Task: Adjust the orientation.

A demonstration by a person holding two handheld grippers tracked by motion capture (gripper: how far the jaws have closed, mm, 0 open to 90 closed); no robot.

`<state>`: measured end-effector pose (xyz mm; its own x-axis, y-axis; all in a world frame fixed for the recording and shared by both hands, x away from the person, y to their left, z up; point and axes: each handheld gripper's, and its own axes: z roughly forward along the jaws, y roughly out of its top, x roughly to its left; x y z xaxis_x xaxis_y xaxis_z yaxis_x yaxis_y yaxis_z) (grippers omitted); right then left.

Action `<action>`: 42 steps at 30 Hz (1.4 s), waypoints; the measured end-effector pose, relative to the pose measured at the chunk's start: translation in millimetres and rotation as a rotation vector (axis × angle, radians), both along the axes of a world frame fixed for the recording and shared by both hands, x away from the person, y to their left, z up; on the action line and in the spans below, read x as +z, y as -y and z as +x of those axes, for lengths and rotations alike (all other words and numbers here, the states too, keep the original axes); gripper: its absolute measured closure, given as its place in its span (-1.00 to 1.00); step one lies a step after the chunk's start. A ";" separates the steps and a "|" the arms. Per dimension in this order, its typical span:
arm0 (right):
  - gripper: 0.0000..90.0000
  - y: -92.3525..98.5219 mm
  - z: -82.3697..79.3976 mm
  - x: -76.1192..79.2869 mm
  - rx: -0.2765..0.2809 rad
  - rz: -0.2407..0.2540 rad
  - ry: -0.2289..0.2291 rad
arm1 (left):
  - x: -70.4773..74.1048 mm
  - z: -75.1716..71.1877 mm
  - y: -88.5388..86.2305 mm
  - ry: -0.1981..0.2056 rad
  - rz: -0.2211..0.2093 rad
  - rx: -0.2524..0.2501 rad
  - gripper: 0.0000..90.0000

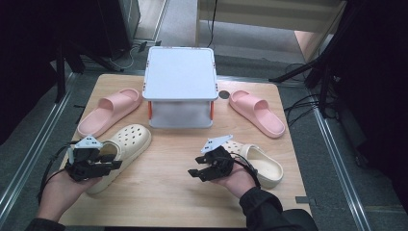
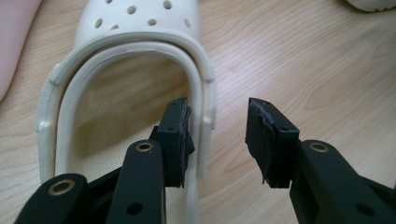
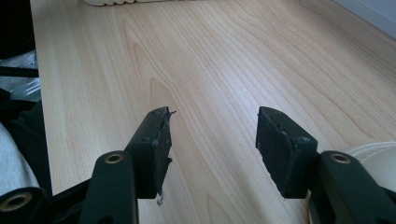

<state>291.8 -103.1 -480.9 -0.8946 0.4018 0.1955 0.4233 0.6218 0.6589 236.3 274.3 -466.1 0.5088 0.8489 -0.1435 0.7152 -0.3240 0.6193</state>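
A cream clog [image 1: 129, 138] lies at the table's left front, toe toward the back right. My left gripper [image 1: 111, 161] is at its heel end. In the left gripper view the gripper [image 2: 217, 135] stands open astride the clog's [image 2: 140, 28] side rim and strap: one jaw is inside the shoe, and the other is outside with a clear gap. A second cream clog [image 1: 265, 164] lies at the right front. Just left of it my right gripper [image 1: 195, 165] points left, open over bare wood with nothing between its fingers [image 3: 212, 140]. That clog's edge [image 3: 373, 154] shows at lower right.
A white two-level stand [image 1: 179, 72] sits at the back middle of the wooden table [image 1: 168, 192]. One pink slide [image 1: 110, 110] lies left of it and another [image 1: 257, 111] right of it. Dark stands and cables surround the table.
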 end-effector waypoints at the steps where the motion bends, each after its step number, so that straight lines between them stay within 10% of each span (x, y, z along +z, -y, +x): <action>1: 0.01 0.0 0.1 -0.2 0.000 -0.001 -0.001 | -2.6 3.4 -0.5 -0.008 0.001 0.003 0.31; 10: 0.01 -1.8 -0.1 -1.9 0.004 -0.008 -0.005 | -18.0 23.1 3.1 -0.070 -0.041 0.014 0.54; 20: 0.02 -1.3 0.7 -1.2 0.001 0.002 -0.003 | -0.9 19.6 9.8 -0.018 0.006 0.037 0.72; 42: 0.03 17.5 -6.8 -2.8 -0.061 -0.007 0.004 | 17.5 31.2 83.9 0.026 -0.026 -0.144 0.72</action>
<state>285.0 -120.7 -483.7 -0.8693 0.4568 0.1889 0.4577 0.5995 0.6565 267.5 190.4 -448.6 0.6287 0.7631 -0.1500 0.6462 -0.4052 0.6467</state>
